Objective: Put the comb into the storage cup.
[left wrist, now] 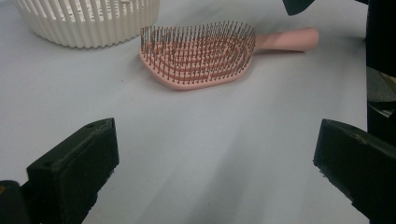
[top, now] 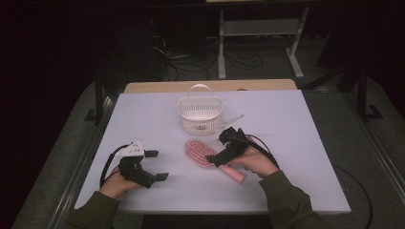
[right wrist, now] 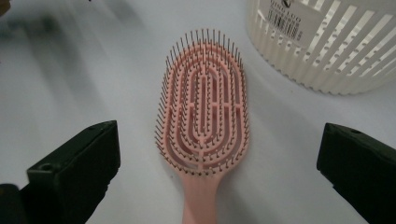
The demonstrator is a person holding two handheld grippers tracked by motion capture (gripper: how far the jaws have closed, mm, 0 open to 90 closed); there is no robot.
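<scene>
Dark floor and trailing cables surround the white table (top: 296, 157), where a pink hairbrush (top: 203, 155) lies bristles up just in front of the cream slatted basket (top: 200, 114). Straddling its handle end, the right gripper (top: 223, 149) has jaws wide apart, likely lined up for a grasp. Off to the side, the left gripper (top: 160, 164) waits, jaws apart too. From the right gripper view, a printed label (right wrist: 283, 21) on the basket wall is visible.

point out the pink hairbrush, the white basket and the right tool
pink hairbrush (right wrist: 205, 116), right gripper view, bristle pad
white basket (top: 200, 113), high view, front wall
right tool (top: 217, 150), high view, between its open jaws
</scene>
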